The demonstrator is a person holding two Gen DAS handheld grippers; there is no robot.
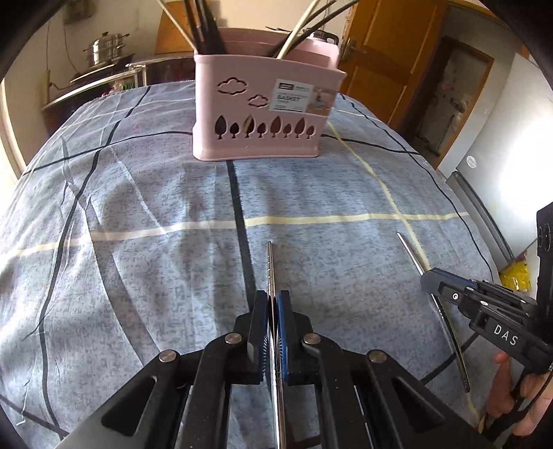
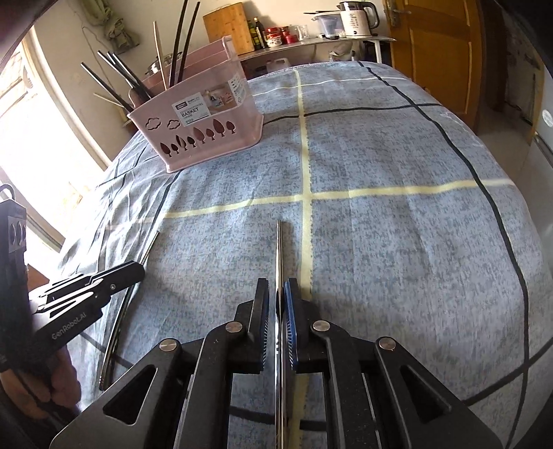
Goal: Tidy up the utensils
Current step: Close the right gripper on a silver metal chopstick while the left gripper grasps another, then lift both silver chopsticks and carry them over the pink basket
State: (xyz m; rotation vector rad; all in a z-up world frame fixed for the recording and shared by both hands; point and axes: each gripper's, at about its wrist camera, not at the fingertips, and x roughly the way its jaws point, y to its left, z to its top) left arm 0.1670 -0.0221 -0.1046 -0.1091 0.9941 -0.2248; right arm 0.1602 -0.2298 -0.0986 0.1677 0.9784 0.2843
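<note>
A pink plastic utensil basket (image 1: 262, 114) with cloud and tree cut-outs stands on the far part of the blue checked tablecloth (image 1: 138, 214). It holds a bundle of dark chopsticks (image 1: 204, 31) on one side, with a few pale wooden ones among them, and what look like curved pale and black handles (image 1: 304, 31) on the other, though their ends run out of view.

The left gripper (image 1: 274, 300) has its blue-padded fingers nearly closed on a metal chopstick (image 1: 270, 269), which runs forward between the pads towards the basket, low over the cloth. The right gripper (image 2: 276, 297) is likewise pinched on a second metal chopstick (image 2: 280, 255), its tip reaching close to a yellow stripe crossing.

Both grippers sit side by side at the near end of the table, aimed roughly forward and well apart from the basket. The person's bare fingers (image 1: 508, 390) wrap the right gripper's handle.
</note>
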